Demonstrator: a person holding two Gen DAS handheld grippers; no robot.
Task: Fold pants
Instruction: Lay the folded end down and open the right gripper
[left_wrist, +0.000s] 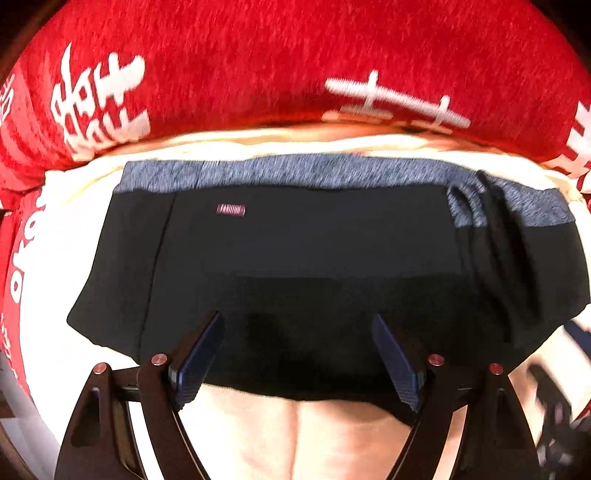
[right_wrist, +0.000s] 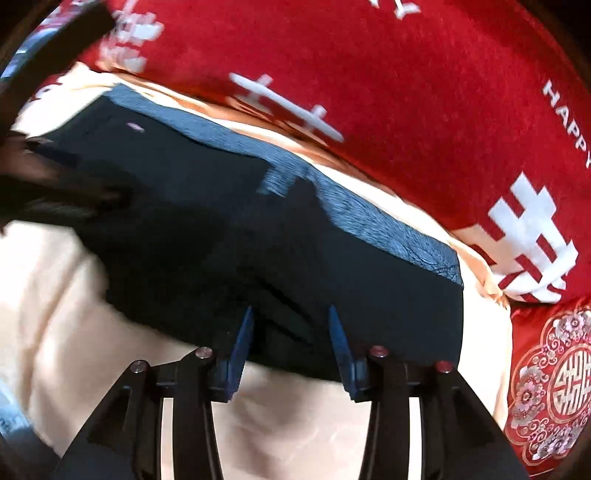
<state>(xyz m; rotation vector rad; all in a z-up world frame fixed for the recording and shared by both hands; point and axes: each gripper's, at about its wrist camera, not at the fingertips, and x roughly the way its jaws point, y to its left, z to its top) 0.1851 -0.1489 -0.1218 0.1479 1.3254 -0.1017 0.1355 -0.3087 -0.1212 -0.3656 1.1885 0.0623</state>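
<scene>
Folded black pants (left_wrist: 295, 251) with a grey waistband lying flat on a cream sheet (left_wrist: 258, 435), red blanket (left_wrist: 295, 55) with white characters beyond. Left gripper (left_wrist: 298, 358) poised over the near edge of the pants, jaws wide apart and empty. Right gripper (right_wrist: 291, 339) likewise above the near edge, jaws parted, clamping nothing.

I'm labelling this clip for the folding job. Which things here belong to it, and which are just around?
Job: black pants with grey waistband, folded flat; left gripper and right gripper, both open.

Around: cream sheet underneath; red blanket with white characters; red embroidered cushion.
</scene>
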